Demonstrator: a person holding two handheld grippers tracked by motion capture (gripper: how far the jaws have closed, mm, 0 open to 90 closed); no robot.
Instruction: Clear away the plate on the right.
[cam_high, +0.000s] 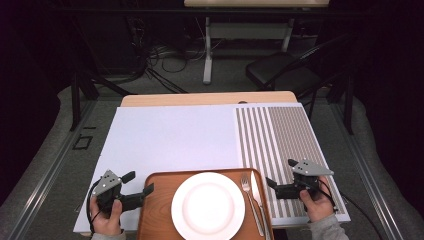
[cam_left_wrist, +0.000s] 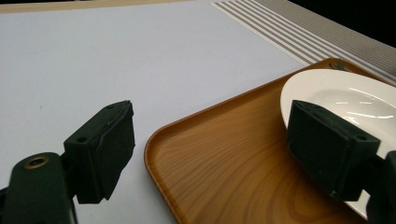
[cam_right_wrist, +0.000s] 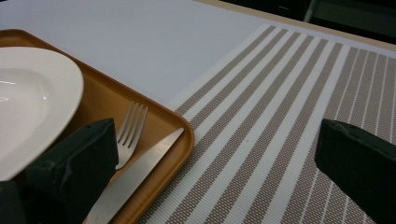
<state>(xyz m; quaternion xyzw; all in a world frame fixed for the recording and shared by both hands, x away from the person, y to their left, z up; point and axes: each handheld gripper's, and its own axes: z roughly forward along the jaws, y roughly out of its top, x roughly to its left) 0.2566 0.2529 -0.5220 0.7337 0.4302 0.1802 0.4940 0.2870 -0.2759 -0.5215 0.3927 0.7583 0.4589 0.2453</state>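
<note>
Either side of the wooden tray (cam_high: 160, 210), left gripper (cam_high: 142, 184) and right gripper (cam_high: 280, 176) gape wide, straddling its edges, ready to lift it level with the white plate (cam_high: 208, 205) centred inside.

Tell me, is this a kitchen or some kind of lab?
Probably a lab or recording room staged for table-setting: dark surroundings, loose cables on the floor, a folding chair, and a tray with plate on a covered table.
</note>
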